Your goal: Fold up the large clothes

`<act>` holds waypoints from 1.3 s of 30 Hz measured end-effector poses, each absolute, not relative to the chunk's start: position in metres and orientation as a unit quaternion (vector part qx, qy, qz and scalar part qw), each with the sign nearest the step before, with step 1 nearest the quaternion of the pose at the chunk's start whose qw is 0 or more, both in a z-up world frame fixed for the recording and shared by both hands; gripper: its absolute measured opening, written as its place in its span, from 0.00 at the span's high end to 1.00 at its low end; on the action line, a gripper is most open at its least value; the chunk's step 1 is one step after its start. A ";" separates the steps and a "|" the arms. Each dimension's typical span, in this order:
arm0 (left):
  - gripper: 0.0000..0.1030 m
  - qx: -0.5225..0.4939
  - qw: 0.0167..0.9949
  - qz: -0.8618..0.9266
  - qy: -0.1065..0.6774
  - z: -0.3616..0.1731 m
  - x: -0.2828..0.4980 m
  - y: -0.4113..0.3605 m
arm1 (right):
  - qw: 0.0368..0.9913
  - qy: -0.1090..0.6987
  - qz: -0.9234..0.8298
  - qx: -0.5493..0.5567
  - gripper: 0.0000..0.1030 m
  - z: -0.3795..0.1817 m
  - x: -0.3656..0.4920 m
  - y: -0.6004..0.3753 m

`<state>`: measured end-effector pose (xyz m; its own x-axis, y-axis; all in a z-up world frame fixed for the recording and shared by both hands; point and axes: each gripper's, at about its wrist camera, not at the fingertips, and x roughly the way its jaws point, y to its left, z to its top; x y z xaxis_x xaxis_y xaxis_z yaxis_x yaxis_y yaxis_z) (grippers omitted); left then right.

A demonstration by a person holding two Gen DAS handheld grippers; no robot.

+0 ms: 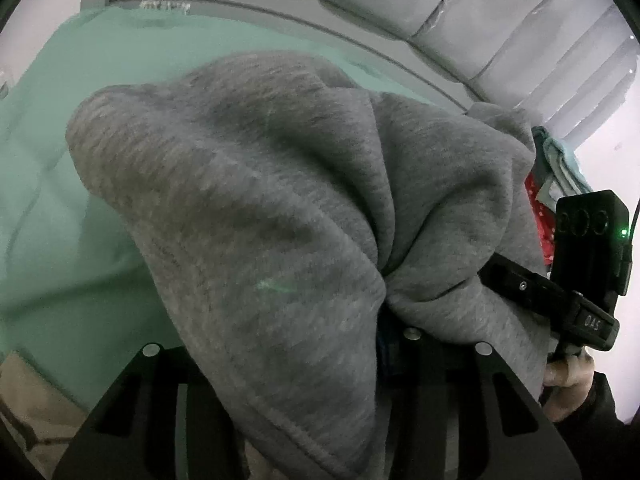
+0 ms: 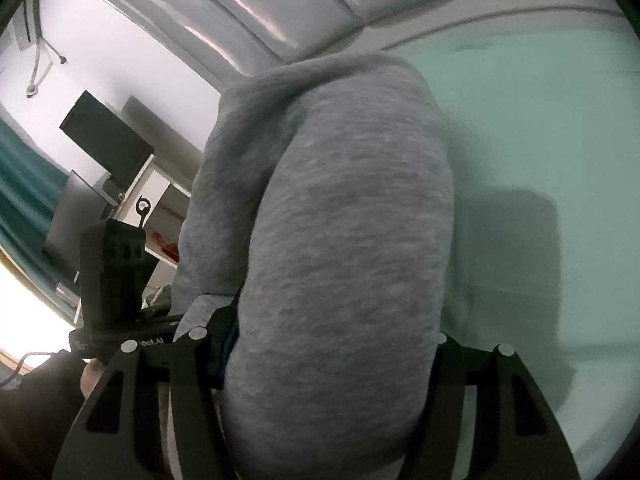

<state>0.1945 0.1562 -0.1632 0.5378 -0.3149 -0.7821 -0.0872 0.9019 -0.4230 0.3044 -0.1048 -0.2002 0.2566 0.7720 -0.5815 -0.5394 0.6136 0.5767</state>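
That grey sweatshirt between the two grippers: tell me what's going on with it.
A person is folding a grey sweatshirt on a bed with a mint-green sheet, working a handheld gripper in each hand. The left gripper and the right gripper each have a thick bunch of the fabric between their fingers, and it bulges up in front of both cameras. The fingertips are buried in cloth. The right gripper's body shows at the edge of the left view, so the hands are close together.

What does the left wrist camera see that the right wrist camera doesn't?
Only the left wrist view shows something red beside the other gripper's body, and a hand under it. Only the right wrist view shows dark monitors on a white desk and a teal curtain. Both show the grey garment bunched between the fingers, the green sheet and the padded headboard.
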 end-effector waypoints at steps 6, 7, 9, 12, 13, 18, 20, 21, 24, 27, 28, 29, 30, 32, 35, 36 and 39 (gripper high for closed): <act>0.58 -0.203 0.864 -0.074 0.455 -0.142 0.172 0.145 | 0.795 0.421 0.418 0.127 0.41 -0.177 0.284 -0.122; 0.58 -0.204 0.865 -0.076 0.452 -0.138 0.169 0.143 | 0.797 0.418 0.417 0.125 0.41 -0.173 0.280 -0.123; 0.58 -0.206 0.867 -0.080 0.446 -0.131 0.160 0.144 | 0.803 0.409 0.416 0.124 0.41 -0.164 0.274 -0.126; 0.58 -0.217 0.870 -0.087 0.434 -0.119 0.147 0.145 | 0.809 0.396 0.415 0.127 0.42 -0.151 0.260 -0.127; 0.58 -0.218 0.873 -0.088 0.428 -0.114 0.141 0.145 | 0.811 0.392 0.415 0.126 0.42 -0.147 0.255 -0.127; 0.58 -0.229 0.878 -0.085 0.412 -0.100 0.115 0.145 | 0.815 0.382 0.416 0.129 0.42 -0.127 0.235 -0.123; 0.58 -0.240 0.877 -0.084 0.408 -0.095 0.102 0.147 | 0.815 0.380 0.420 0.124 0.42 -0.123 0.228 -0.122; 0.58 -0.245 0.877 -0.082 0.406 -0.094 0.100 0.149 | 0.815 0.379 0.422 0.119 0.42 -0.120 0.223 -0.123; 0.58 -0.250 0.879 -0.076 0.399 -0.087 0.091 0.148 | 0.817 0.376 0.423 0.113 0.42 -0.114 0.211 -0.121; 0.58 -0.244 0.884 -0.074 0.392 -0.077 0.083 0.149 | 0.819 0.370 0.422 0.117 0.42 -0.110 0.202 -0.121; 0.58 -0.241 0.886 -0.073 0.389 -0.073 0.078 0.150 | 0.820 0.367 0.422 0.117 0.42 -0.108 0.198 -0.121; 0.58 -0.241 0.886 -0.073 0.388 -0.071 0.075 0.150 | 0.821 0.367 0.422 0.118 0.42 -0.104 0.193 -0.117; 0.58 -0.241 0.887 -0.073 0.387 -0.069 0.070 0.151 | 0.821 0.366 0.422 0.118 0.42 -0.102 0.190 -0.116; 0.58 -0.242 0.888 -0.075 0.384 -0.063 0.061 0.155 | 0.820 0.365 0.424 0.117 0.42 -0.098 0.183 -0.115; 0.58 -0.245 0.890 -0.070 0.378 -0.058 0.056 0.159 | 0.820 0.360 0.430 0.112 0.42 -0.092 0.173 -0.114; 0.58 -0.246 0.891 -0.067 0.375 -0.056 0.050 0.160 | 0.820 0.359 0.432 0.110 0.42 -0.090 0.170 -0.114; 0.58 -0.251 0.891 -0.064 0.373 -0.052 0.035 0.161 | 0.820 0.357 0.434 0.107 0.42 -0.085 0.160 -0.109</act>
